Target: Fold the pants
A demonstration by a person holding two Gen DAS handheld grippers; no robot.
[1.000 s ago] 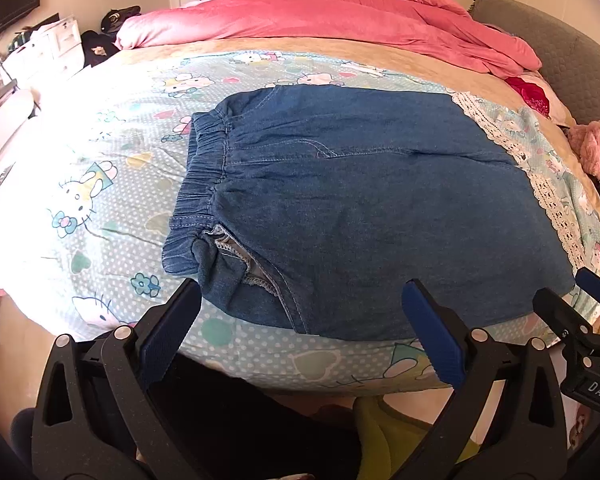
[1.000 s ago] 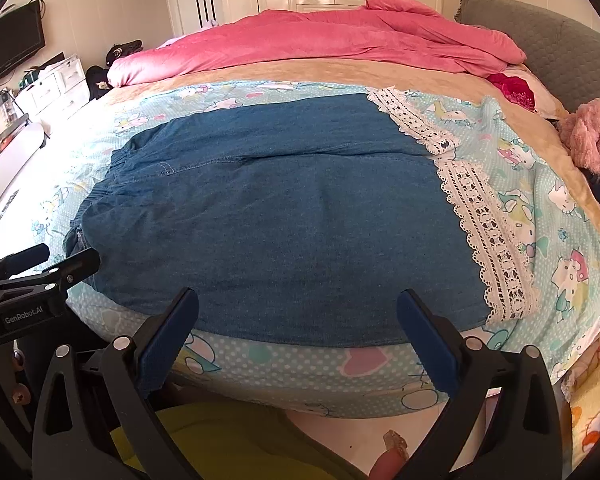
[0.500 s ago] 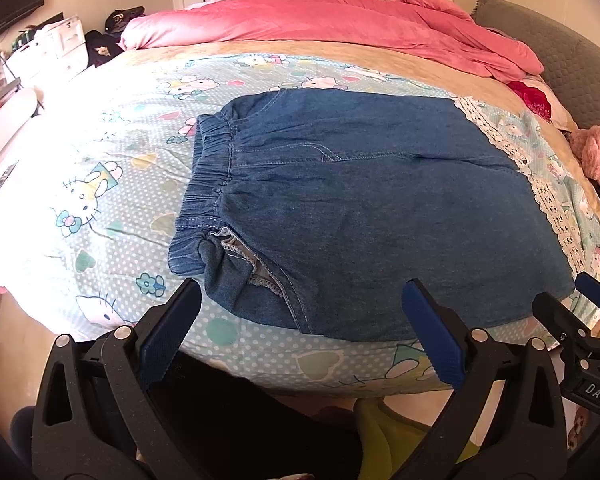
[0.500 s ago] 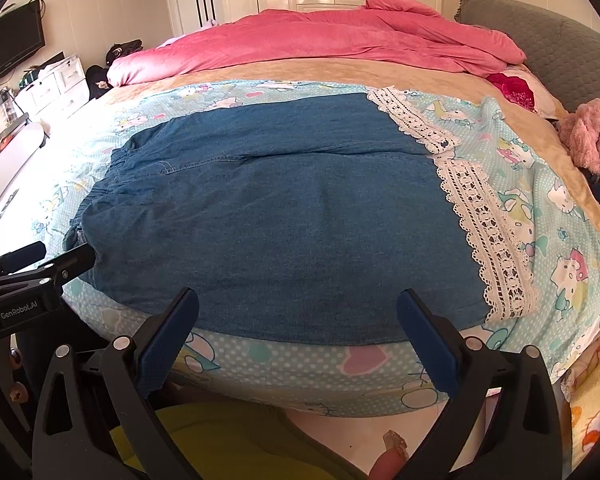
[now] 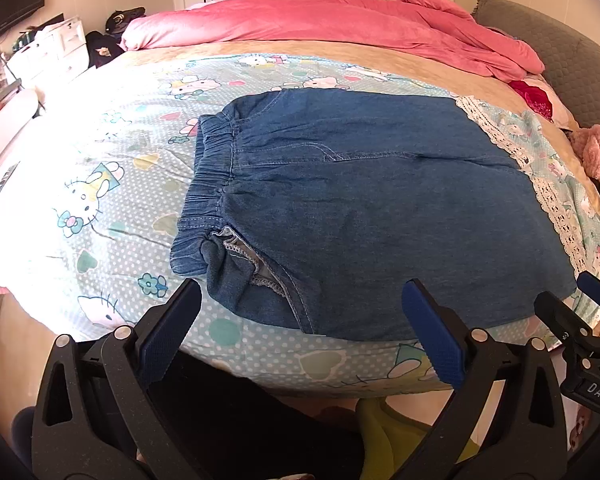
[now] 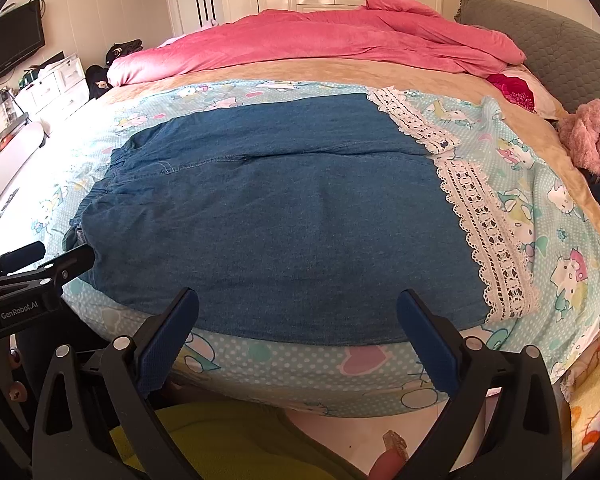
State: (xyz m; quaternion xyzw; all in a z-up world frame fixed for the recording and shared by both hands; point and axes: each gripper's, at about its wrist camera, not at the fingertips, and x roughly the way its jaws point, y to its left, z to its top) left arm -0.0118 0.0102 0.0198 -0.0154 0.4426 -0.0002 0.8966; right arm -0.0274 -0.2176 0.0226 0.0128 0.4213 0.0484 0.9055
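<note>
Blue denim pants (image 5: 360,200) lie flat on a Hello Kitty sheet (image 5: 112,184) on the bed, elastic waistband to the left, white lace hems (image 6: 488,236) to the right. The near waist corner is bunched, its inside showing. My left gripper (image 5: 300,308) is open and empty, above the near edge close to the waist. My right gripper (image 6: 298,308) is open and empty, above the near edge of the pants (image 6: 280,216) toward the hems. Each gripper's tip shows at the edge of the other's view.
A pink duvet (image 5: 332,20) is piled along the bed's far side. A grey headboard (image 6: 568,44) and a pink fluffy garment (image 6: 596,140) are at the right. White drawers (image 6: 56,84) and a TV stand at the left. The bed edge is just below the grippers.
The left gripper has drawn back slightly, so the pants sit lower and farther in its view. The right gripper has barely moved. Both stay open.
</note>
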